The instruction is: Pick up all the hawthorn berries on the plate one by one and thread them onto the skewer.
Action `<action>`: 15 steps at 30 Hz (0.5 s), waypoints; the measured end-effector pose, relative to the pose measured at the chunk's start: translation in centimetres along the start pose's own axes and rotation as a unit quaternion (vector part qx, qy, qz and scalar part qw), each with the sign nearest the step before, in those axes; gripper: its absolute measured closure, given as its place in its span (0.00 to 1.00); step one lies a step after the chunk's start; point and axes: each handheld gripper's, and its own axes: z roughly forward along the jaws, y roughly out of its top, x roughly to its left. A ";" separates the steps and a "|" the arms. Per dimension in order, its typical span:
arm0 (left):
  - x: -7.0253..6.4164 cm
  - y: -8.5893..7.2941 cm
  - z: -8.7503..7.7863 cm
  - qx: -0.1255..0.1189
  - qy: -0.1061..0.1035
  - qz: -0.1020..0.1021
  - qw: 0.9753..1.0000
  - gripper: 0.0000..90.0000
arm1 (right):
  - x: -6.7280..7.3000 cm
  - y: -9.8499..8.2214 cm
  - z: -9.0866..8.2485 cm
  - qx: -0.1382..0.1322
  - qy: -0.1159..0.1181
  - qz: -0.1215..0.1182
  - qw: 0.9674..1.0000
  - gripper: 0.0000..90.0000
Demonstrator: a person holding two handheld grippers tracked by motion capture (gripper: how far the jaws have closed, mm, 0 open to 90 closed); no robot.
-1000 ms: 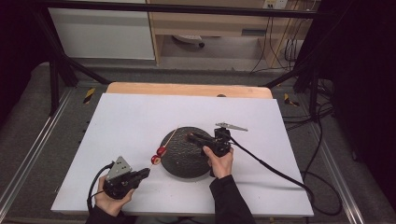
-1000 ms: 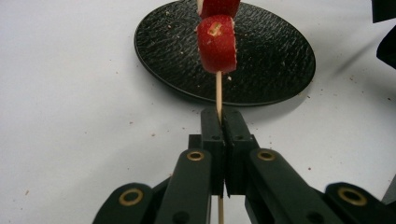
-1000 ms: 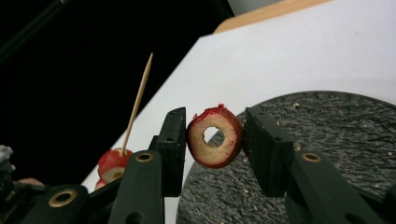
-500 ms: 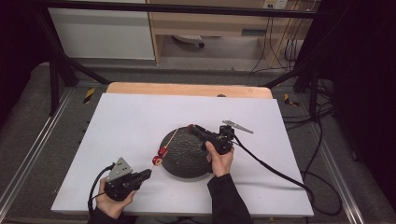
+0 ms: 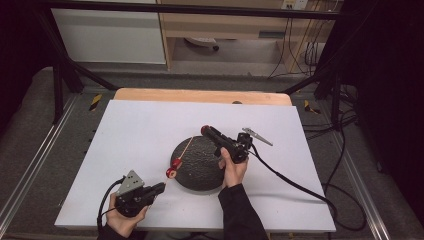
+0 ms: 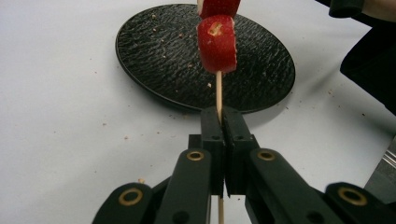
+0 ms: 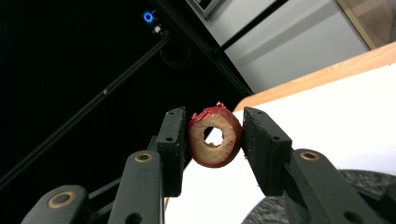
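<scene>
With the left tongs [image 6: 223, 122] clamped on the thin, brittle wooden skewer [image 6: 218, 91] near the black plate [image 5: 200, 165], the right tongs [image 7: 212, 140] grip the soft, crumbly sausage ring [image 7: 215, 136] by its rim above the plate's far edge.

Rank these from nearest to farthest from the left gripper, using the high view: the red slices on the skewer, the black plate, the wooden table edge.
1. Red slices, just beyond the left gripper.
2. Black plate, mid-table.
3. Wooden table edge, at the far side.
</scene>
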 end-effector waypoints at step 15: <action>-0.9 -0.1 0.7 -0.001 -0.010 -0.004 1.000 0.98 | -0.1 -0.5 0.4 -0.029 0.024 0.005 0.999 0.68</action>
